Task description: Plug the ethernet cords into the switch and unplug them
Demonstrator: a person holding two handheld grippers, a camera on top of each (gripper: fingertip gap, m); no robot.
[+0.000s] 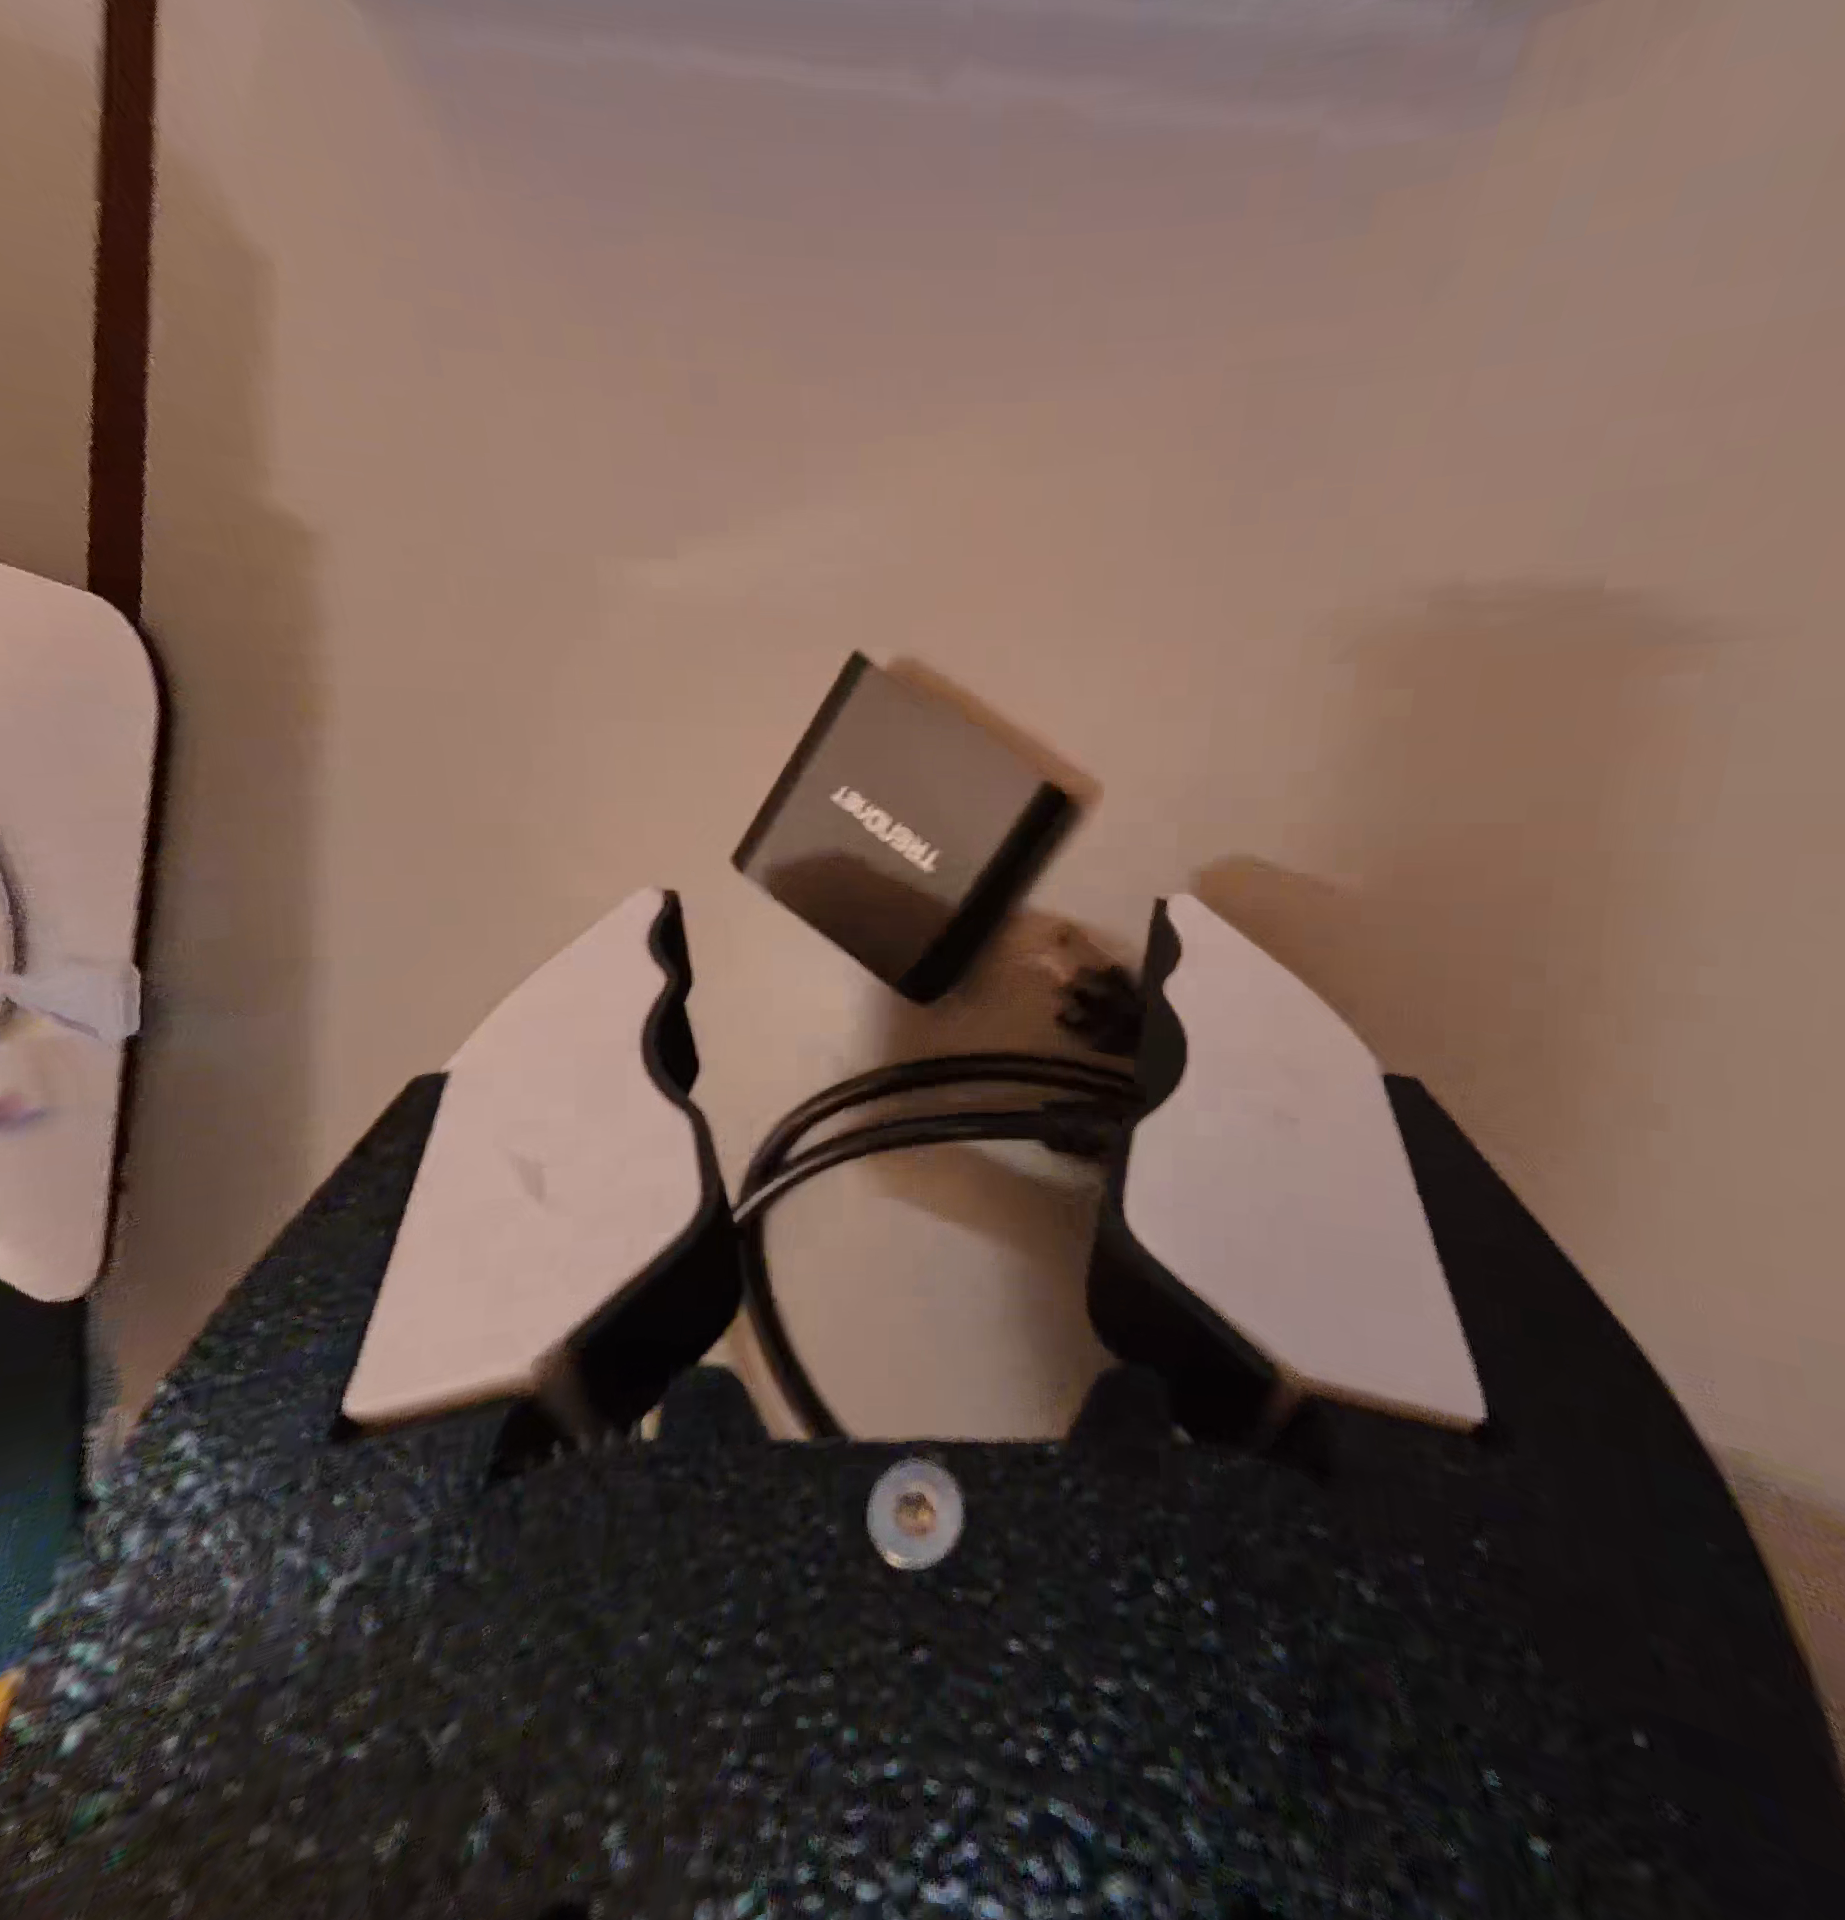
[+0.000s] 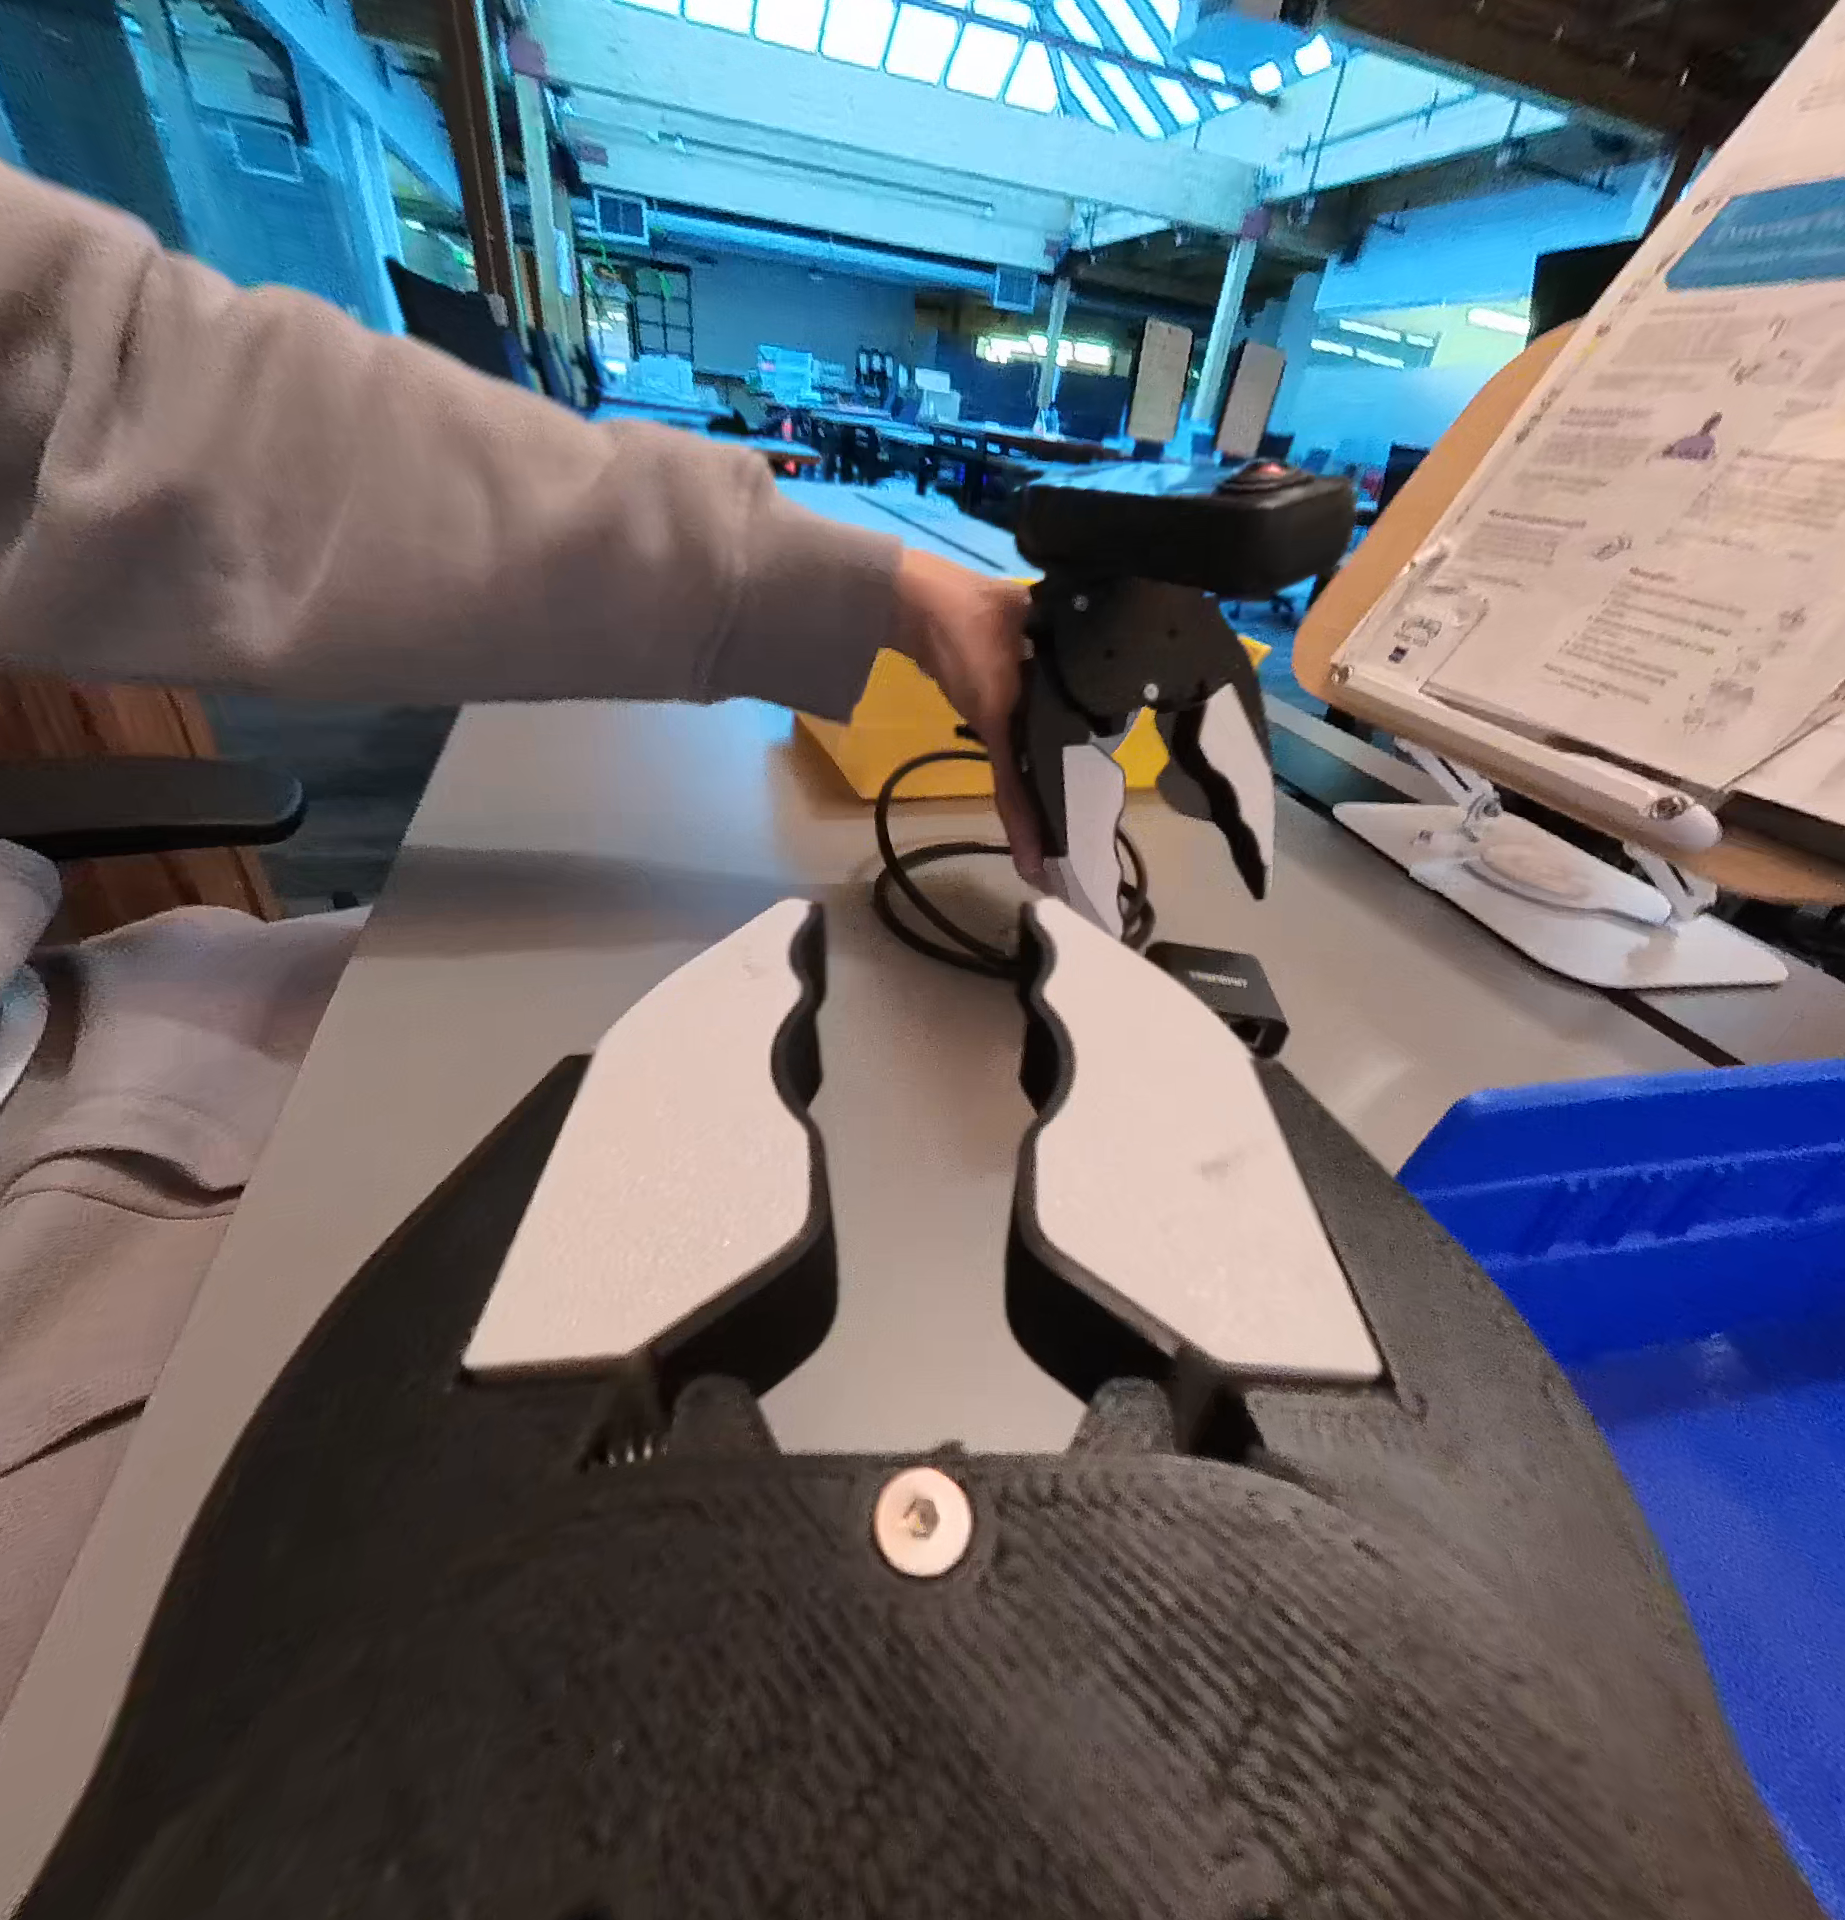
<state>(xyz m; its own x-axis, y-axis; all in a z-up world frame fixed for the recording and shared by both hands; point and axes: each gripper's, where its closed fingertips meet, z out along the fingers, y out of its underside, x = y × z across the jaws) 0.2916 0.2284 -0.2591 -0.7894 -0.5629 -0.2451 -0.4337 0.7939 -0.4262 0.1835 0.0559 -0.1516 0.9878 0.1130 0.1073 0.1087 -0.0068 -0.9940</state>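
On the grey desk (image 2: 606,790) a coil of black ethernet cords (image 1: 928,1101) lies just beside the small black switch (image 1: 897,821). The left tool (image 1: 913,914) is held above them, spread wide and empty; the right tool (image 2: 923,925) waits nearer, partly open, also empty. A single plug end should probably be singled out from the bundle and gripped behind the connector, with the switch steadied by the other tool.

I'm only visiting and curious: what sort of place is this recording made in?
Probably a large shared workshop or lab hall. Skylights run along a high ceiling, rows of worktables fill the far floor, and nearby a blue bin and a stand of instruction sheets sit at the grey table.
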